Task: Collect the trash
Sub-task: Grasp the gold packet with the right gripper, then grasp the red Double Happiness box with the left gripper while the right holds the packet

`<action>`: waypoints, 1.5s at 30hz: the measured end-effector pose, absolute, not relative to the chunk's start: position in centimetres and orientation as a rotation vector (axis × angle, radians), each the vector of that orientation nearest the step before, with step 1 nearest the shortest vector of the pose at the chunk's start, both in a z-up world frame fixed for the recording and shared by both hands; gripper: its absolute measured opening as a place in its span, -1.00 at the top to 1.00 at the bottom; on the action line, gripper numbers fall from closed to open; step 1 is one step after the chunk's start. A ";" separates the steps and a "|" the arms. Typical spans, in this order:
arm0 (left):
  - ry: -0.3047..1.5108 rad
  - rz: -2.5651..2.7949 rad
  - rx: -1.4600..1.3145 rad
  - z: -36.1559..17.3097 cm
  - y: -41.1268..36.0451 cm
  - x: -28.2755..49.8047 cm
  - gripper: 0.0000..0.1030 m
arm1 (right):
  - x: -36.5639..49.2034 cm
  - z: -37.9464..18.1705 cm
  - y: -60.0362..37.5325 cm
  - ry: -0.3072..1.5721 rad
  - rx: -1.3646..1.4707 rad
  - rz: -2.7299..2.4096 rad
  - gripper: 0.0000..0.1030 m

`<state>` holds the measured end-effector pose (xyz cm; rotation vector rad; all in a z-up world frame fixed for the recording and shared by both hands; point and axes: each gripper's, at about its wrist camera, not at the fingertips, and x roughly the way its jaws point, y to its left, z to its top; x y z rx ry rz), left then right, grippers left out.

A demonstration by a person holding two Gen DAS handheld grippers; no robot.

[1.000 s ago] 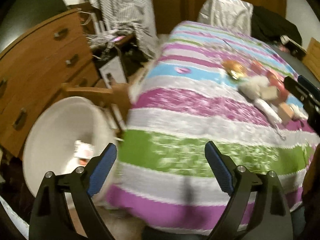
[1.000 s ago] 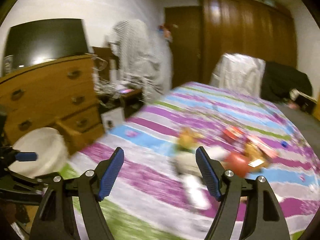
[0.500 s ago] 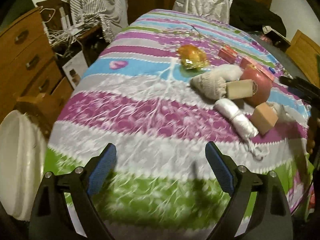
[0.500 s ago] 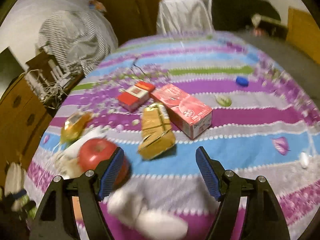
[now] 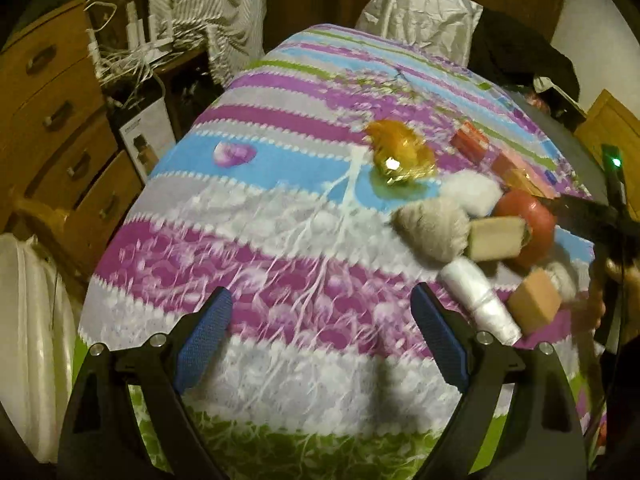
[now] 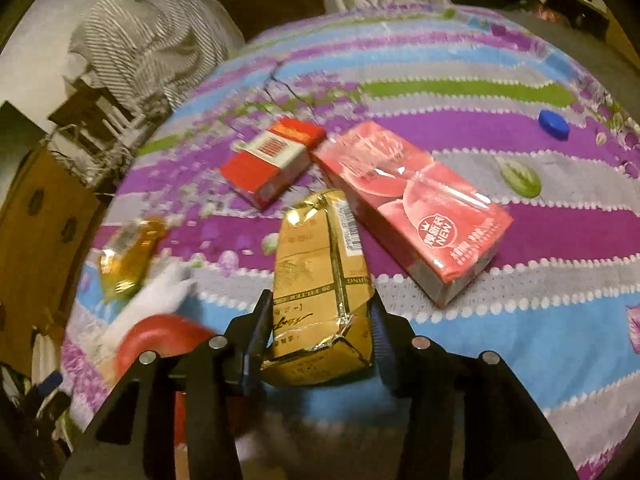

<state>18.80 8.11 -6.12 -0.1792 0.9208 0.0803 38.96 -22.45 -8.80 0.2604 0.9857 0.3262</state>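
My right gripper (image 6: 318, 320) is shut on the near end of a crumpled gold cigarette pack (image 6: 320, 276) that lies on the striped bedspread (image 6: 480, 340). Beside the pack lie a red cigarette pack (image 6: 274, 158), a pink carton (image 6: 412, 200), a gold wrapper (image 6: 128, 252) and a red round thing (image 6: 160, 340). My left gripper (image 5: 320, 336) is open and empty over the bedspread (image 5: 260, 248). Right of it lie a gold wrapper (image 5: 400, 152), a beige yarn ball (image 5: 432, 228), a white roll (image 5: 480, 300), two tan blocks (image 5: 496, 236) and the red round thing (image 5: 528, 220).
A white bin (image 5: 28, 340) stands on the floor left of the bed. A wooden dresser (image 5: 52, 120) and a cluttered side table (image 5: 136, 64) are further left. A blue bottle cap (image 6: 554, 124) lies far right on the bed. A silver bag (image 5: 416, 12) sits at the bed's far end.
My right gripper moved down to the gold cigarette pack and shut on it. My left gripper swung from the white bin over the bed and stayed open.
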 end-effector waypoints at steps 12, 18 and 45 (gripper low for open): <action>1.027 -0.387 0.171 -0.7 -6.1 38.8 -0.83 | 23.4 -3.1 -30.7 0.716 0.597 0.483 0.07; 1.149 -0.355 0.357 -7.3 -11.6 47.2 -0.83 | 20.3 -5.8 -33.4 0.747 0.678 0.496 0.06; 0.930 -0.146 -0.089 3.4 5.4 12.8 -0.06 | 11.0 -1.7 -22.7 0.741 0.436 0.609 0.06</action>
